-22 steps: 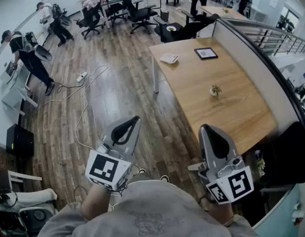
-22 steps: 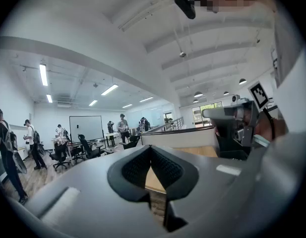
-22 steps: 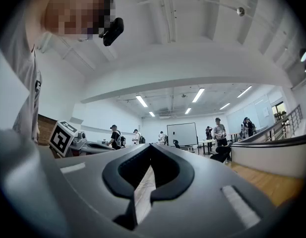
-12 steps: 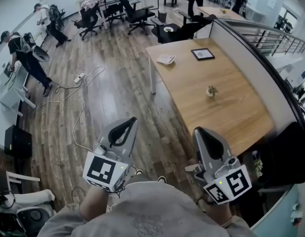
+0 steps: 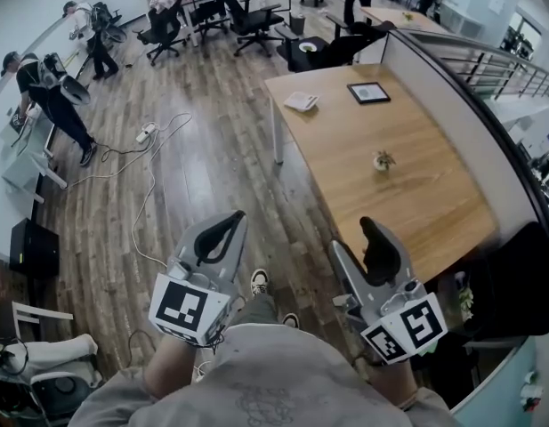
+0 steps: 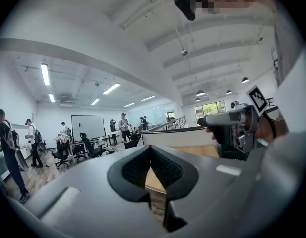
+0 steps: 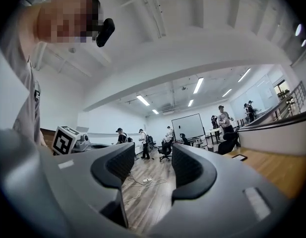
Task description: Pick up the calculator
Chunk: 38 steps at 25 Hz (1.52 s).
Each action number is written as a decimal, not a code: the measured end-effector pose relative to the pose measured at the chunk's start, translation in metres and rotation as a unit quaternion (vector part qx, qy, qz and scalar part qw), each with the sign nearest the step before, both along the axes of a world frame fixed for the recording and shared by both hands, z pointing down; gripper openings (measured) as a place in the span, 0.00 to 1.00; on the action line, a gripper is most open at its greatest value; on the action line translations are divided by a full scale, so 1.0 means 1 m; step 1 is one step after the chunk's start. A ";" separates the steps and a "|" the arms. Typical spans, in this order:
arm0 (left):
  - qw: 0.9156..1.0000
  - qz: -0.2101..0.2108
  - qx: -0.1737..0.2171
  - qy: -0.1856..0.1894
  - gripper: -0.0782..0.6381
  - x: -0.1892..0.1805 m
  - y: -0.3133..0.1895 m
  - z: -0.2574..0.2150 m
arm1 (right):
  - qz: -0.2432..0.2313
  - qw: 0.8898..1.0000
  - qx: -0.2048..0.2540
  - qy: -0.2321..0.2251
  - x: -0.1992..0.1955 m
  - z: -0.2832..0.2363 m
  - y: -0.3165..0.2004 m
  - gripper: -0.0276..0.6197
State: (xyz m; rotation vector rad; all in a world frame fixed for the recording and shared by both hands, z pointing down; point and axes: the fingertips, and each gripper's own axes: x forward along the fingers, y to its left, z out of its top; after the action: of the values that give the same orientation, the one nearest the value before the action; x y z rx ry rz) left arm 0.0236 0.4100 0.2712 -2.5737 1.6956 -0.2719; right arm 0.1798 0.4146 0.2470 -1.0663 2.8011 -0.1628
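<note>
**Head view.** A person stands on a wooden floor with a gripper in each hand, both held out roughly level in front of the chest. The left gripper point(image 5: 230, 222) is over bare floorboards, and its jaw tips are drawn together. The right gripper point(image 5: 363, 241) is beside the near end of a long wooden table point(image 5: 434, 203), with its two jaws spread wide and nothing between them. Two flat things lie at the table's far end, well apart from both grippers: a dark-framed slab point(image 5: 368, 92) and a pale flat item point(image 5: 302, 102). I cannot tell from here which one is the calculator. A small pot point(image 5: 384, 161) with a green sprig in it stands alone near the middle of the table. A white cable point(image 5: 149, 181) trails across the floor.

**Left gripper view.** The ribbed pads of the left gripper point(image 6: 151, 151) meet at their tips, leaving only a small wedge of gap lower down, and they hold nothing. The right gripper point(image 6: 231, 124) is held level off to the right.

**Right gripper view.** The jaws of the right gripper point(image 7: 153, 166) stand far apart, with only floorboards and the cable point(image 7: 143, 181) visible through the gap. The table point(image 7: 272, 168) runs along the right, with the dark slab point(image 7: 239, 157) lying flat on it. The left gripper's marker cube point(image 7: 65, 140) shows at the left.
</note>
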 end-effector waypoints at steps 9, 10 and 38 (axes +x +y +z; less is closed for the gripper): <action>1.000 -0.004 0.001 0.002 0.11 -0.011 -0.027 0.008 | 0.006 1.000 -0.013 0.001 -0.006 0.010 -0.034 0.38; 1.000 -0.002 0.005 0.001 0.11 -0.013 -0.033 0.007 | 0.006 1.000 -0.015 0.001 -0.009 0.010 -0.041 0.38; 0.999 0.041 -0.012 -0.007 0.11 -0.174 -0.299 0.016 | 0.078 0.984 -0.144 0.067 -0.153 0.078 -0.324 0.38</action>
State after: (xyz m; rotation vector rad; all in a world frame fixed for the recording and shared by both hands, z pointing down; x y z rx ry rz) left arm -0.1508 0.1114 0.2873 -2.6436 1.5882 -0.3080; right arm 0.0263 0.0903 0.3250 -1.4020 2.8557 -0.5091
